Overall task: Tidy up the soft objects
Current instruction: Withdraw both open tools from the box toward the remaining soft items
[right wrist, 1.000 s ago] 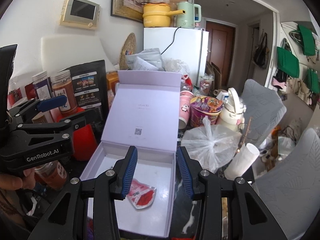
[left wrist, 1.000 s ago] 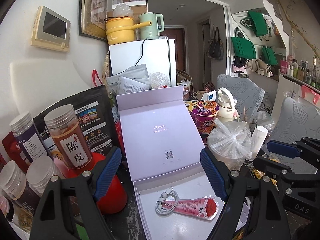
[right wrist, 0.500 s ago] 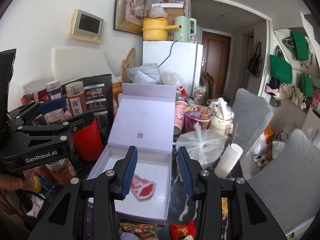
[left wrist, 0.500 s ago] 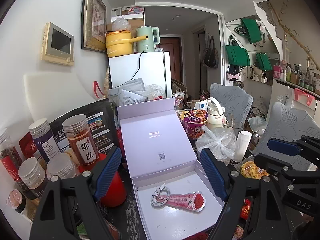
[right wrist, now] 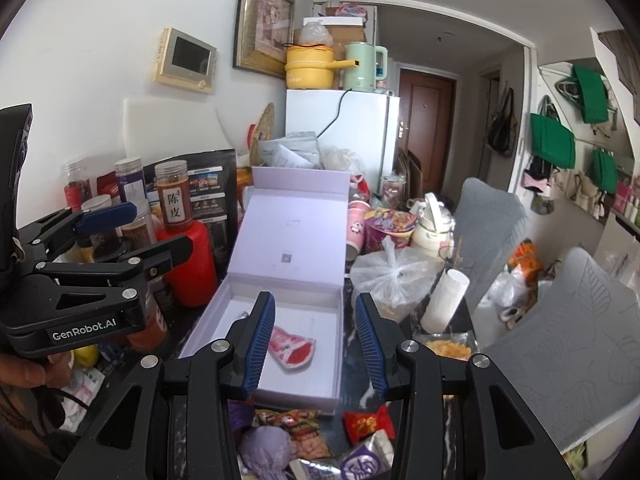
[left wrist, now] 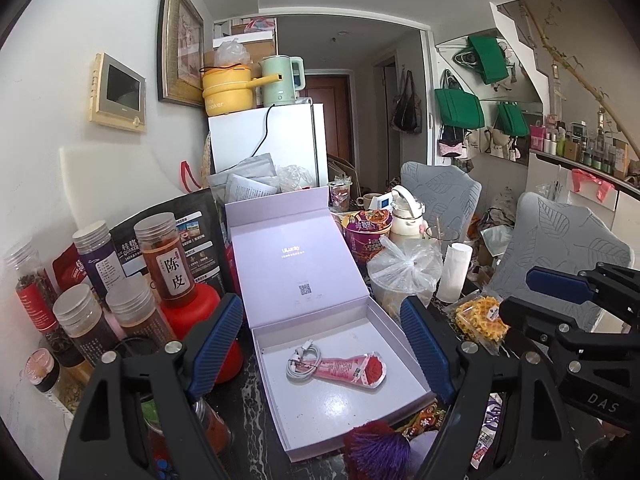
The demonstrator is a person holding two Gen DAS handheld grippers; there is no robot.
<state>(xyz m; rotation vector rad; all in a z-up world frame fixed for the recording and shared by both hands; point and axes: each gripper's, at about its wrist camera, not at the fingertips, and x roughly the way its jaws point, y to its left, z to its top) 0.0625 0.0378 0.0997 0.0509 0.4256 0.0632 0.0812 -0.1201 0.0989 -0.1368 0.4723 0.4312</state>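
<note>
At the far left of the worktop point(left wrist: 248, 400) stand spice jars point(left wrist: 166, 258) and a red canister point(left wrist: 200, 320), at about nine o'clock from the left tool point(left wrist: 322, 346). That tool hangs with its blue pads wide apart and nothing between them. Framed in its gap, at twelve o'clock, lies the open lilac box point(left wrist: 304, 276), lid propped up behind. On the box floor rest a coiled white cable point(left wrist: 302, 364) and, touching it, a pink and red soft pouch point(left wrist: 352, 368). A purple tassel point(left wrist: 376, 446) sits at the box's near edge. The right tool point(right wrist: 316, 344) is also apart and empty, with the pouch just past its left pad. Loose snack packets point(right wrist: 366, 424) lie at six o'clock, under its fingers. A tied plastic bag point(right wrist: 390, 276) stands at two o'clock.
</note>
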